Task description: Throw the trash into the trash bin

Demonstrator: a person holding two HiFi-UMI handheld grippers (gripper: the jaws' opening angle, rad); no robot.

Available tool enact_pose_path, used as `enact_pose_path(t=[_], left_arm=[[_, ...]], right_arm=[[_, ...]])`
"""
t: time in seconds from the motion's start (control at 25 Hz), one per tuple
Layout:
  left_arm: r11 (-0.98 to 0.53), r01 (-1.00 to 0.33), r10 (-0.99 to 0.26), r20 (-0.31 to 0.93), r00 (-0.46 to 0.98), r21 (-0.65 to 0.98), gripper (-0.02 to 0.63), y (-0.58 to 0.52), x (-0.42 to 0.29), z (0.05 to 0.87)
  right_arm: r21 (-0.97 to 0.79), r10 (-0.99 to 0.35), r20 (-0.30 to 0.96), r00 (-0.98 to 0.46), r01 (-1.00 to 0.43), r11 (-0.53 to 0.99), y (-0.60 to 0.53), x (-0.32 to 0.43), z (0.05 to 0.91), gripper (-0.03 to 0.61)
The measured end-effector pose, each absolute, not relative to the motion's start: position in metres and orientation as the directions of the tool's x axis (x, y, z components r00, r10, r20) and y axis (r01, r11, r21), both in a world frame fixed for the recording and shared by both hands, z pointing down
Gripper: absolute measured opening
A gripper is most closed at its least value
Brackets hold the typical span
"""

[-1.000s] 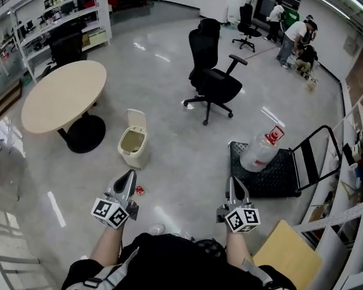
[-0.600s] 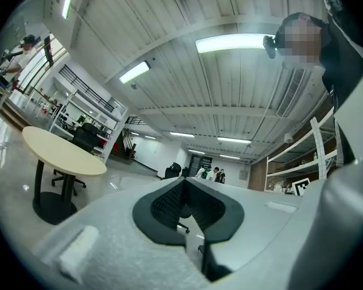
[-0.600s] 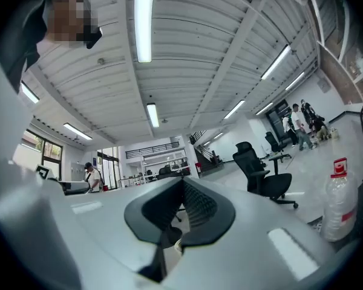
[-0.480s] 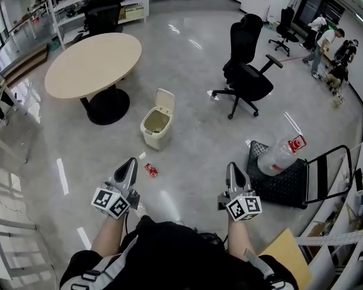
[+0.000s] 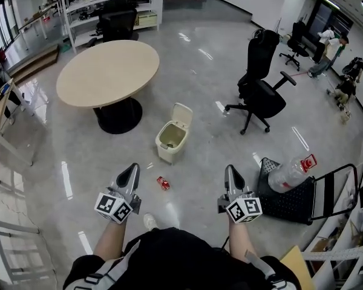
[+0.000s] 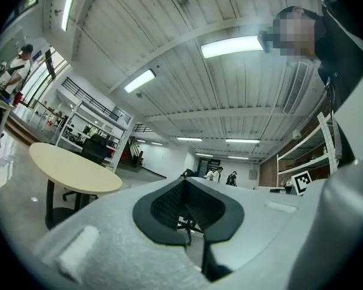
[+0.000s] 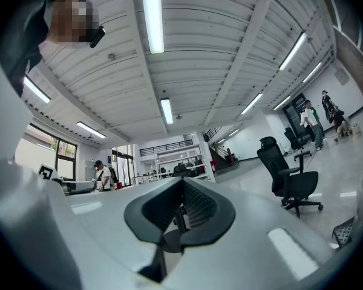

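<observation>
A cream trash bin (image 5: 172,139) with its lid flipped up stands on the grey floor ahead of me, in the head view. A small red piece of trash (image 5: 163,183) lies on the floor just in front of it, between my two grippers and nearer the left one. My left gripper (image 5: 131,171) is held out level, shut and empty, left of the red trash. My right gripper (image 5: 231,172) is also level, shut and empty, off to the right. In the gripper views the left gripper (image 6: 186,213) and right gripper (image 7: 180,213) show closed jaws with nothing between them.
A round beige table (image 5: 109,71) stands behind the bin to the left. A black office chair (image 5: 263,95) is at the right rear. A black cart (image 5: 278,195) carrying a large water bottle (image 5: 290,173) sits at the right. Shelves (image 5: 109,5) line the back; people (image 5: 327,41) stand far right.
The bin and the red trash have shifted right and toward the middle of the head view, now lying between the grippers. Both grippers stay shut and empty.
</observation>
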State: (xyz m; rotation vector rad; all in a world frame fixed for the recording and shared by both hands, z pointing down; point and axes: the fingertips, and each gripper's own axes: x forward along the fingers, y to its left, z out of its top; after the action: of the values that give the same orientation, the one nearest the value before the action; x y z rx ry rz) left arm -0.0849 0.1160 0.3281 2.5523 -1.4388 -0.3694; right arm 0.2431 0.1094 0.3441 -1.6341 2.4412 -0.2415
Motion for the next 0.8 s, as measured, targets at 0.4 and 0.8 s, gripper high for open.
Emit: enact_pose_path(t=[0.4, 0.8], left_arm=[[-0.391, -0.869, -0.919, -0.07, 0.389, 0.302, 0.003, 0.095, -0.192, 0.365], [-0.334, -0.9, -0.939, -0.014, 0.344, 0.281, 0.003, 0.077, -0.242, 0.395]], right_arm=[[-0.23, -0.85, -0.028, -0.527, -0.824, 0.518, 0.031, 0.12, 0.363, 0.006], [-0.229, -0.769, 0.011, -0.639, -0.75, 0.62, -0.002, 0.017, 0.379, 0.006]])
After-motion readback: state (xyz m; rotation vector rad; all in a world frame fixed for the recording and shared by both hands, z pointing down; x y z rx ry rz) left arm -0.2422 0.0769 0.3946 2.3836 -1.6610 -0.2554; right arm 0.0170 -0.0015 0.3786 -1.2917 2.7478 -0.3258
